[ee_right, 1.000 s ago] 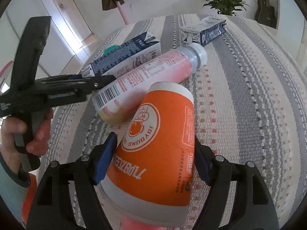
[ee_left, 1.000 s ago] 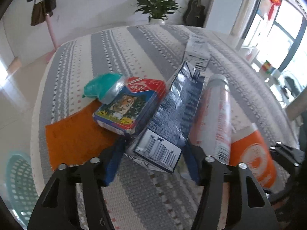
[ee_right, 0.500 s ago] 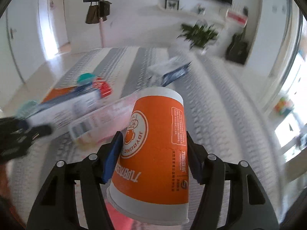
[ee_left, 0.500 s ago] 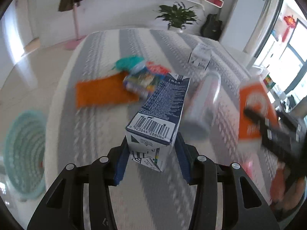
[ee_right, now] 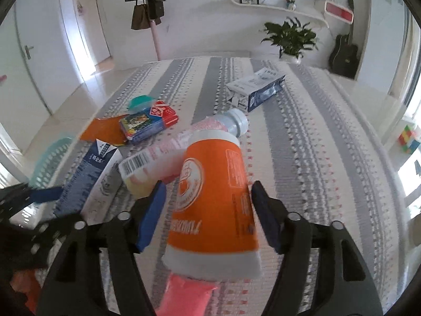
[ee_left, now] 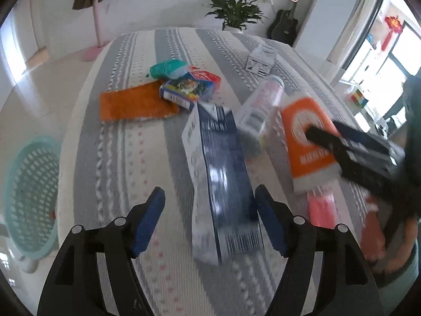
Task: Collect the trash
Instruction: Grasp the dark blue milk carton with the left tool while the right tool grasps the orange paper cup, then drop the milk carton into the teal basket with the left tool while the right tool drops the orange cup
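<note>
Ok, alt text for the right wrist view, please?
The right hand-held gripper has an orange paper cup between its opening blue pads, above a grey-and-white striped cloth. A pink-labelled plastic bottle and navy carton lie left.

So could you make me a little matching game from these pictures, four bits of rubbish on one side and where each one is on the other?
Things:
1. orange cup
2. dark blue carton
3. pink bottle
4. orange cloth

Places:
A. lying flat under a colourful box
B. between the fingers of the right gripper
C. lying on the striped bedspread, behind the cup
D. between the opening fingers of the left gripper

Pairs: 1-B, 2-D, 3-C, 4-A
</note>
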